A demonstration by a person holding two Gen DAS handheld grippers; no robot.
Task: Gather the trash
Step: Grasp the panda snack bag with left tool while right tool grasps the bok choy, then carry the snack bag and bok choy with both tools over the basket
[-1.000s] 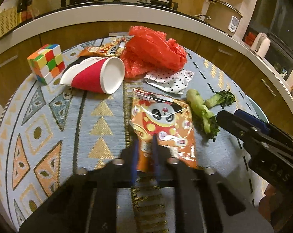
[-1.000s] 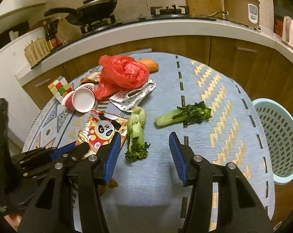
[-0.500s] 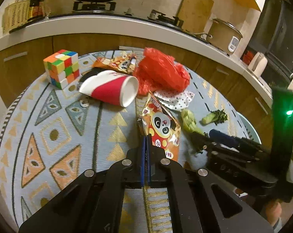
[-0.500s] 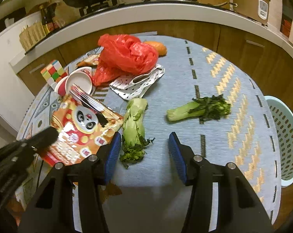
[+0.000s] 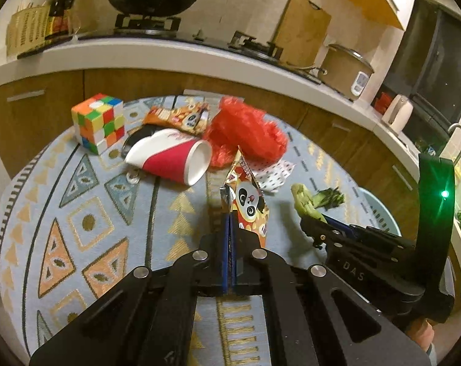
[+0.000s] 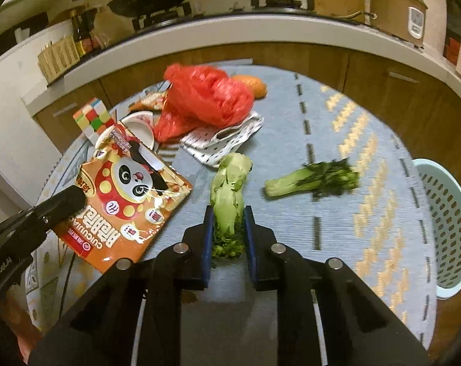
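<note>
My left gripper [image 5: 229, 218] is shut on the orange panda snack wrapper [image 5: 248, 204] and holds it up above the round table; the wrapper also shows in the right wrist view [image 6: 129, 201]. My right gripper [image 6: 228, 216] is closed around the pale green bok choy stalk [image 6: 230, 189], its blue pads against both sides. A second bok choy piece [image 6: 315, 178] lies to the right. A red plastic bag [image 6: 206, 94], a tipped red-and-white paper cup [image 5: 172, 160], a polka-dot wrapper [image 6: 221, 140] and another snack wrapper [image 5: 178, 117] lie further back.
A light blue laundry-style basket [image 6: 447, 222] stands off the table's right edge. A Rubik's cube [image 5: 97, 122] sits at the back left. An orange sweet potato [image 6: 254, 85] lies behind the red bag. A kitchen counter curves behind the table.
My left gripper has lifted the panda wrapper off the table. My right gripper moved forward over the bok choy stalk and closed from wide open onto it.
</note>
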